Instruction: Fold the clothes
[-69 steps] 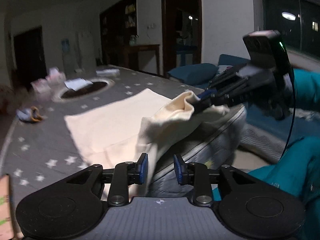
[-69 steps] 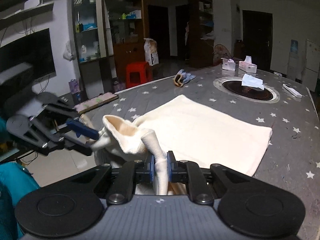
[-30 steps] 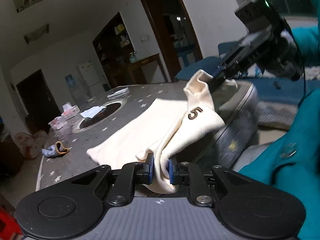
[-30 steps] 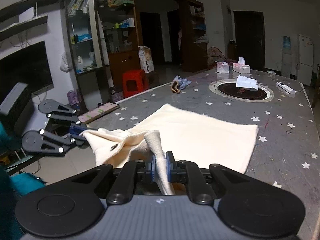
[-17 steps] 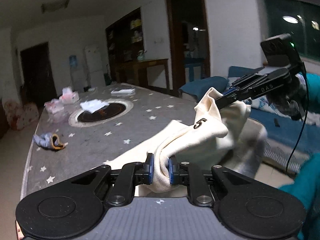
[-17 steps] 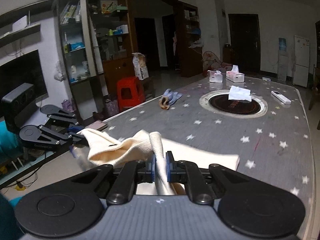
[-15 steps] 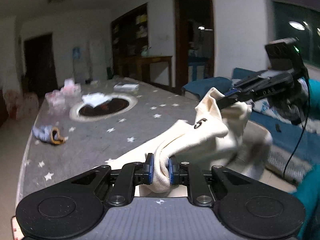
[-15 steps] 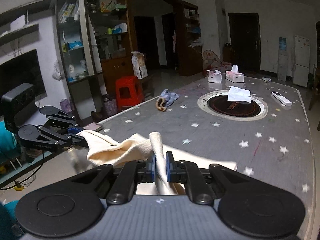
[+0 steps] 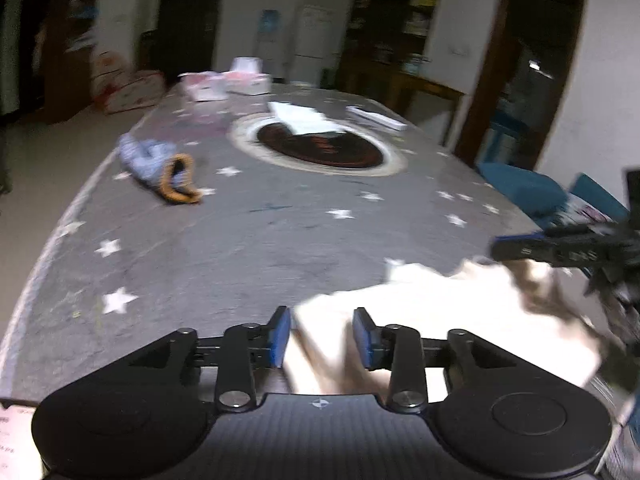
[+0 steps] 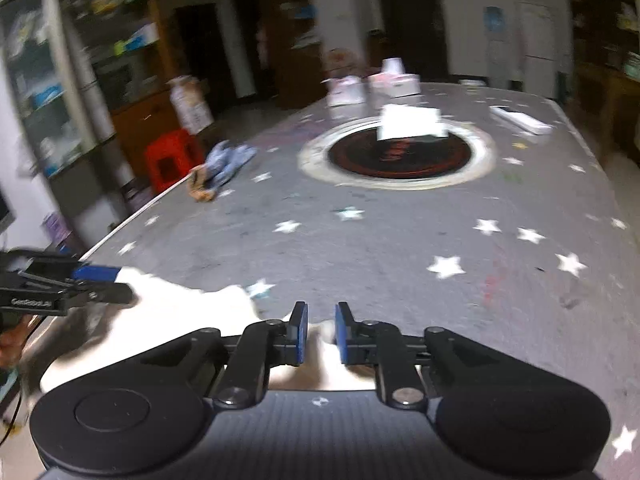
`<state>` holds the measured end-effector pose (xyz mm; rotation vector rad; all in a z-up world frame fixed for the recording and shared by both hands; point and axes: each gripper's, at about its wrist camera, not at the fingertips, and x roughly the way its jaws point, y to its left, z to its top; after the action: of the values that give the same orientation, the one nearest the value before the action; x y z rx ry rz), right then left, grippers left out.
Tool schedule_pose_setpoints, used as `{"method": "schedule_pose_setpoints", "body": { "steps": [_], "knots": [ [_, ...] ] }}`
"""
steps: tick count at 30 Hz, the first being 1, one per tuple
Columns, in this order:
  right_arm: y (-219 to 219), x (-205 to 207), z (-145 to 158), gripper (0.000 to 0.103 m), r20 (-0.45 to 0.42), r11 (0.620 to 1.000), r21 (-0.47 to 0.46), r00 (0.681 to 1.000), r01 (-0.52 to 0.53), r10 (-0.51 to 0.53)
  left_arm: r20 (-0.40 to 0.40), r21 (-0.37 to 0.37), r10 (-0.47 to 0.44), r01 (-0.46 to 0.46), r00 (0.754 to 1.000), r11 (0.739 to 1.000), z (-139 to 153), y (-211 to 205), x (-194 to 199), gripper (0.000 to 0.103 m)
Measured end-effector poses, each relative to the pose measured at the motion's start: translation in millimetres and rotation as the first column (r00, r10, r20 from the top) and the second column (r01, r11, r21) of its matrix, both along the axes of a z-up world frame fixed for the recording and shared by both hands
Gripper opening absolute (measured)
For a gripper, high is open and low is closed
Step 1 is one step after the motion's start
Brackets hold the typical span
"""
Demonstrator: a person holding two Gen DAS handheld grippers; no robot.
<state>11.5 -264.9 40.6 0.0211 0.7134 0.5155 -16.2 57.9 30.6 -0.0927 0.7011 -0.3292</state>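
Observation:
A cream garment [image 9: 436,320] lies bunched at the near edge of the grey star-patterned table [image 9: 260,240]. My left gripper [image 9: 322,336] is open, its blue-padded fingers standing either side of the cloth. My right gripper [image 10: 321,332] is open too, with cream cloth [image 10: 180,308] below and between its fingers. In the left wrist view the right gripper [image 9: 560,246] shows at the right edge, over the garment. In the right wrist view the left gripper [image 10: 68,280] shows at the left edge. Both views are motion-blurred.
A blue crumpled cloth with a tan cuff [image 9: 164,168] lies at the table's left side. A round dark hotplate [image 9: 320,148] with white paper [image 9: 300,118] on it sits mid-table. Tissue boxes [image 9: 224,82] stand at the far end. A red stool [image 10: 172,156] stands on the floor.
Both grippers have opened and let go of the cream garment, which has dropped from mid-air onto the near table edge. Both cameras now tilt down toward the table.

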Motion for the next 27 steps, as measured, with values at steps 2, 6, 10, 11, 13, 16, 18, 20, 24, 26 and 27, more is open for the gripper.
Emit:
{"method": "schedule_pose_setpoints", "body": {
  "steps": [2, 6, 10, 11, 13, 16, 18, 20, 24, 26, 27],
  "knots": [
    [-8.6, -3.2, -0.1, 0.016, 0.009, 1.0, 0.009, 1.0, 0.023, -0.023, -0.002, -0.009, 0.04, -0.04, 0.999, 0.999, 0.3, 8.3, -3.0, 0.04],
    [-19.5, -16.3, 0.4, 0.024, 0.021, 1.0, -0.003, 0.999, 0.028, -0.028, 0.031, -0.031, 0.038, -0.037, 0.999, 0.999, 10.3, 4.7, -22.4, 0.04],
    [-29.6, -27.5, -3.0, 0.029, 0.012, 0.999, -0.02, 0.999, 0.036, -0.036, 0.066, -0.052, -0.068, 0.072, 0.996, 0.996, 17.4, -22.7, -51.0, 0.04],
    [-32.0, -30.2, -3.9, 0.029, 0.009, 0.999, -0.024, 0.999, 0.038, -0.038, 0.072, -0.054, -0.098, 0.102, 0.993, 0.993, 17.7, -30.5, -57.1, 0.04],
    [-34.1, -29.8, -6.6, 0.029, 0.003, 0.999, -0.008, 0.999, 0.041, -0.041, 0.082, -0.037, -0.155, 0.158, 0.984, 0.987, 15.8, -46.3, -66.7, 0.041],
    [-30.2, -26.3, -9.7, 0.029, 0.005, 0.999, -0.024, 0.999, 0.032, -0.031, 0.08, -0.017, -0.218, 0.22, 0.973, 0.975, 8.2, -64.8, -73.9, 0.044],
    [-26.9, -23.7, -13.3, 0.029, -0.004, 0.999, -0.04, 1.0, 0.022, -0.022, 0.062, 0.0, -0.236, 0.236, 0.97, 0.972, 1.4, -72.8, -75.1, 0.044],
    [-23.5, -23.7, -17.3, 0.022, -0.01, 0.998, -0.061, 1.0, 0.015, -0.016, 0.05, 0.006, -0.243, 0.243, 0.969, 0.97, -3.6, -75.8, -77.0, 0.044],
    [-21.0, -28.1, -13.7, 0.009, 0.05, 0.992, -0.118, 0.998, 0.036, -0.03, 0.042, -0.001, -0.245, 0.246, 0.969, 0.969, -8.5, -74.2, -79.2, 0.044],
    [-22.0, -23.7, -15.6, 0.009, 0.048, 0.99, -0.132, 0.998, 0.052, -0.046, 0.041, -0.005, -0.246, 0.246, 0.968, 0.969, -9.4, -72.8, -79.5, 0.045],
    [-21.8, -21.2, -19.5, 0.009, 0.04, 0.989, -0.139, 0.998, 0.051, -0.046, 0.042, -0.006, -0.246, 0.247, 0.968, 0.969, -10.1, -72.3, -80.1, 0.045]
  ]
}}
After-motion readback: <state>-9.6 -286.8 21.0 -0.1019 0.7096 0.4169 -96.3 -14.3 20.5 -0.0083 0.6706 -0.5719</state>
